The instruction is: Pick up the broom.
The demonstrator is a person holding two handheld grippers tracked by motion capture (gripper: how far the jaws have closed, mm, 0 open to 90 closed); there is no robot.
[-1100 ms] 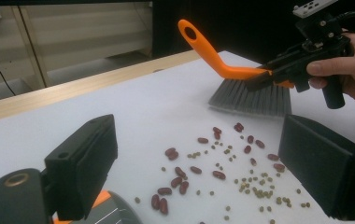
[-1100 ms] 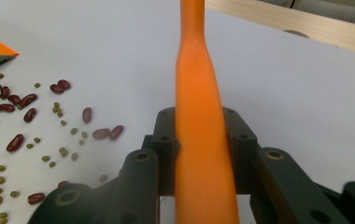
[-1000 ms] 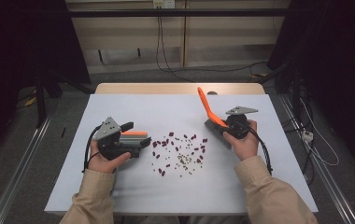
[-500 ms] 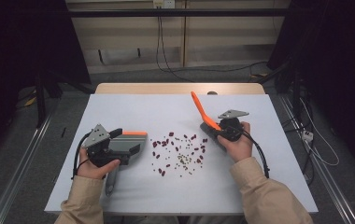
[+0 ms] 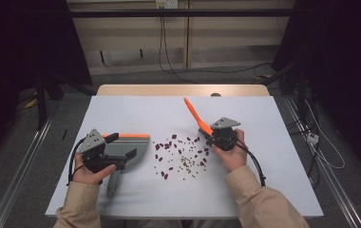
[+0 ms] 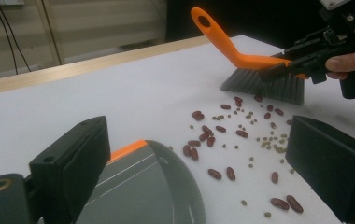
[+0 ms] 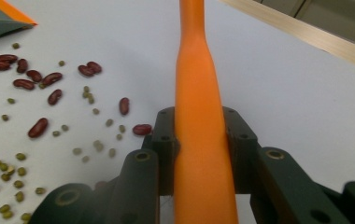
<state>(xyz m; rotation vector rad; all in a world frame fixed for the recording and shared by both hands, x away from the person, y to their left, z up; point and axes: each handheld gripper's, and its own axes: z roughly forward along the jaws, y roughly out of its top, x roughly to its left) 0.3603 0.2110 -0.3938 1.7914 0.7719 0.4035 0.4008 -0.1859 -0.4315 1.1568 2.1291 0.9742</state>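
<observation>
Red beans and small green beans (image 5: 181, 154) lie scattered at the middle of the white table (image 5: 136, 109). My right gripper (image 5: 212, 135) is shut on the orange handle of a brush (image 5: 195, 116), at the right edge of the scatter. The handle (image 7: 196, 93) runs up between its jaws. From the left gripper view, the grey bristles (image 6: 264, 86) rest on the table just beyond the beans (image 6: 241, 135). My left gripper (image 5: 121, 146) stands with its jaws wide apart over a grey dustpan (image 5: 136, 145) with an orange lip. No pad presses on the pan (image 6: 138, 191).
The dustpan's grey handle (image 5: 112, 185) points toward the near table edge, beside the left forearm. A wooden strip (image 5: 183, 90) borders the table's far side. Cables (image 5: 164, 47) hang behind it, and dark stands flank both sides.
The left gripper and dustpan have shifted left and a little nearer. The right gripper has carried the brush left and down, close to the beans.
</observation>
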